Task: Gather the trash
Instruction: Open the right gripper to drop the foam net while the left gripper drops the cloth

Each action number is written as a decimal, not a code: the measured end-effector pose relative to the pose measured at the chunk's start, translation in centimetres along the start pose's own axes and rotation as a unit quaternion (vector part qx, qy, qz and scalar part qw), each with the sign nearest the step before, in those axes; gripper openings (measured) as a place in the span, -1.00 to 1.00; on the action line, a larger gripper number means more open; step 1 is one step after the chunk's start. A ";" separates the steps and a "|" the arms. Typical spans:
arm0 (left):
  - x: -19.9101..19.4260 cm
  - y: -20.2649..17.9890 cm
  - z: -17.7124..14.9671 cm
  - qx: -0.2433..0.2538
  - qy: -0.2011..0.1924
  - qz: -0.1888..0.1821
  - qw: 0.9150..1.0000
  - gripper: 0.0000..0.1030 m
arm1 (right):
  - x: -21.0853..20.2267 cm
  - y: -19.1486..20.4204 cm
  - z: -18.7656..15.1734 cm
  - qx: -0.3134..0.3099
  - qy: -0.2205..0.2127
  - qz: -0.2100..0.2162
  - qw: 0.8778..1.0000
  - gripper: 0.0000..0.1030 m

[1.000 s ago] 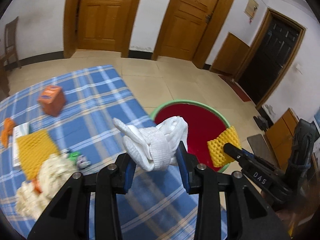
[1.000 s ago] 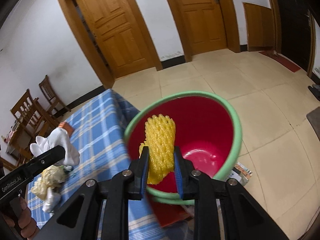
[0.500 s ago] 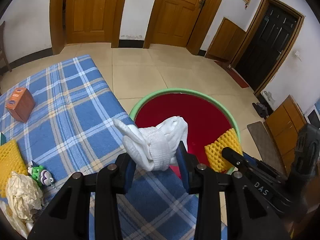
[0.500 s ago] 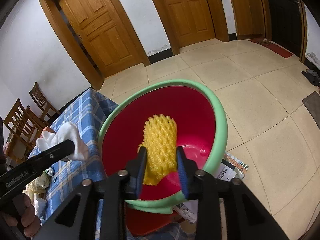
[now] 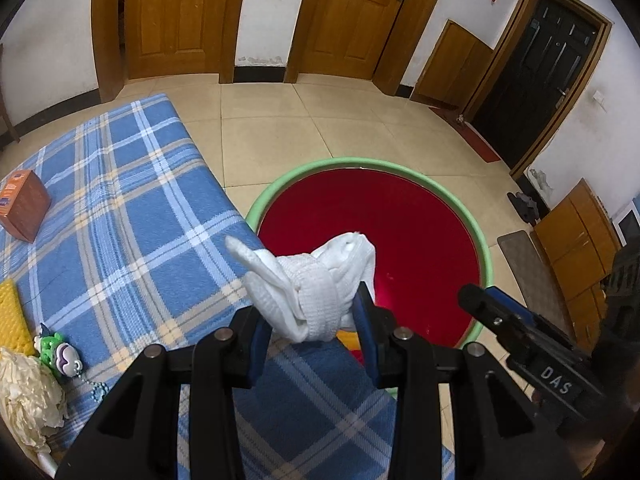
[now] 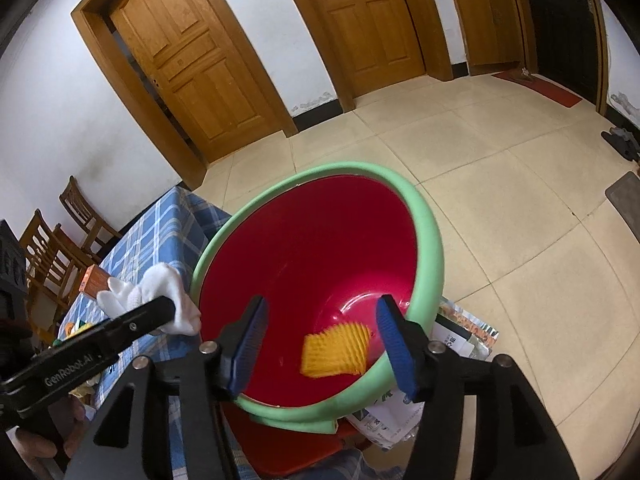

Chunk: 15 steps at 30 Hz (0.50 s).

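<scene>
My left gripper (image 5: pixel 310 320) is shut on a crumpled white cloth (image 5: pixel 308 284) and holds it at the table edge, beside the near rim of the red bin with a green rim (image 5: pixel 476 236). My right gripper (image 6: pixel 320 340) is open and empty above the bin (image 6: pixel 424 216). A yellow foam net (image 6: pixel 334 350) lies on the bin's bottom, below my right gripper. The white cloth also shows in the right wrist view (image 6: pixel 160 292), left of the bin. The right gripper shows in the left wrist view at the lower right, its tips hidden.
The blue plaid table (image 5: pixel 120 208) carries an orange box (image 5: pixel 24 204), a yellow foam sheet (image 5: pixel 12 316), a small green toy (image 5: pixel 58 354) and crumpled cream paper (image 5: pixel 28 400). Papers (image 6: pixel 452 340) lie on the tiled floor by the bin. Wooden chairs (image 6: pixel 52 240) stand at far left.
My right gripper has opened and the yellow foam net has dropped into the bin. My left gripper has carried the white cloth closer to the bin's rim.
</scene>
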State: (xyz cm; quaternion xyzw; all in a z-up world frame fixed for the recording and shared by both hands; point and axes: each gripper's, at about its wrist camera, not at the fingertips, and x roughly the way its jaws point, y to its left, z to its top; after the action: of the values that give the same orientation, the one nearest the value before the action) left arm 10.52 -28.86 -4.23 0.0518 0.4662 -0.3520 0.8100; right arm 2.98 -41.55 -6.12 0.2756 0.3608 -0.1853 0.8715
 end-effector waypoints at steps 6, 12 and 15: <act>0.5 -1.0 0.4 0.014 -0.001 0.004 1.000 -0.21 | -0.6 -0.3 0.2 0.005 -0.011 -0.004 1.000 0.21; -0.1 -1.6 0.8 0.026 -0.013 0.007 1.000 0.14 | -0.7 -0.4 0.3 0.010 -0.013 -0.001 1.000 0.24; -0.7 -1.6 1.0 0.026 -0.019 0.007 0.999 0.15 | -0.8 -0.3 0.3 0.009 -0.013 0.001 1.000 0.25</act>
State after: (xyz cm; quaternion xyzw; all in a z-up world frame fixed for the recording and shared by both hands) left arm 10.10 -30.11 -2.75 0.0696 0.4405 -0.3594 0.8197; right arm 2.43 -41.86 -5.43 0.2815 0.3475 -0.1914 0.8737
